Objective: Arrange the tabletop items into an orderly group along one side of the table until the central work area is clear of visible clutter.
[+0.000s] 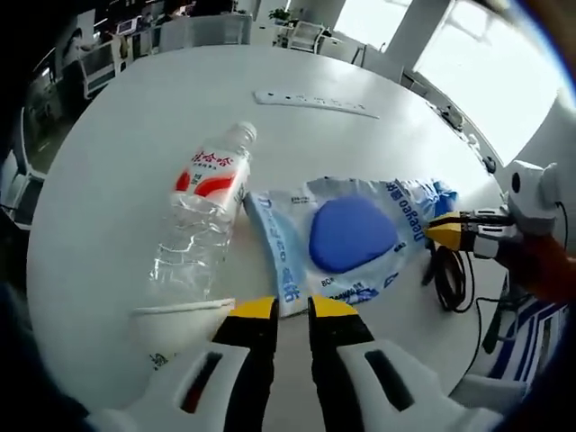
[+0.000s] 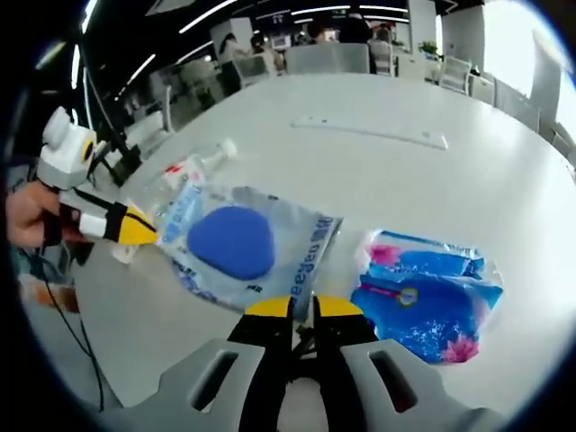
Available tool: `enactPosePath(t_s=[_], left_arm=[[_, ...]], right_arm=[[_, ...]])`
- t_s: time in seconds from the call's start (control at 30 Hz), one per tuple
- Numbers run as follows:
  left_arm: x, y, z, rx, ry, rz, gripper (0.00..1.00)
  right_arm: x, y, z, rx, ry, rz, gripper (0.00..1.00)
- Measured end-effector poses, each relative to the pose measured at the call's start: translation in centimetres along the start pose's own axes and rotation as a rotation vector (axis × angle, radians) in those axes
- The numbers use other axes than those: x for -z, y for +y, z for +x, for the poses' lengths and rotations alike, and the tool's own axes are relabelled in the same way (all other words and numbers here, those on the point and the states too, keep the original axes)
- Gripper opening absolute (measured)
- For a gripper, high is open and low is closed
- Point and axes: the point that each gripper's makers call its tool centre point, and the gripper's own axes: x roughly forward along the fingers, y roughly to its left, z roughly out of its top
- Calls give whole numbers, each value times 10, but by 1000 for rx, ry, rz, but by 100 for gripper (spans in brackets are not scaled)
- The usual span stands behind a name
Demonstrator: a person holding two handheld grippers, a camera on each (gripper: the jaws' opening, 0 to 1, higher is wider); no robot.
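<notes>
A clear plastic bag (image 1: pixel 274 238) with blue print holds a round blue pad (image 1: pixel 351 234) and lies in the middle of the white table (image 1: pixel 135 135). My left gripper (image 1: pixel 290 310) is shut on its near edge. My right gripper (image 1: pixel 445 229) comes in from the right and pinches the opposite edge. In the right gripper view the bag (image 2: pixel 306 243) runs from my right gripper (image 2: pixel 304 308) to the left gripper (image 2: pixel 139 229). A clear water bottle (image 1: pixel 202 211) with a red and white label lies on its side, touching the bag. A blue packet with pink flowers (image 2: pixel 423 297) lies flat beside the bag.
A white bowl-like item (image 1: pixel 175 324) sits near my left jaw. A long white strip (image 1: pixel 315 102) lies across the far part of the table. A black cable (image 1: pixel 450 279) coils at the table's right edge. A hand (image 2: pixel 27 216) holds the left gripper. Chairs stand beyond the table.
</notes>
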Motion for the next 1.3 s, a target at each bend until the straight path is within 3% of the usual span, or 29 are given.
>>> enactPosePath(t_s=[0.27, 0.67, 1.03, 1.3], left_arm=[[-4, -4, -15, 10, -29, 21, 16], [12, 2, -43, 5, -57, 46, 19], [23, 2, -67, 1, -88, 66, 20], [16, 6, -81, 1, -115, 78, 21]], right_arm=[[0, 2, -11, -1, -17, -7, 6], [11, 14, -28, -21, -31, -11, 9], [31, 35, -46, -43, -41, -14, 10], [43, 46, -61, -46, -62, 13, 10]])
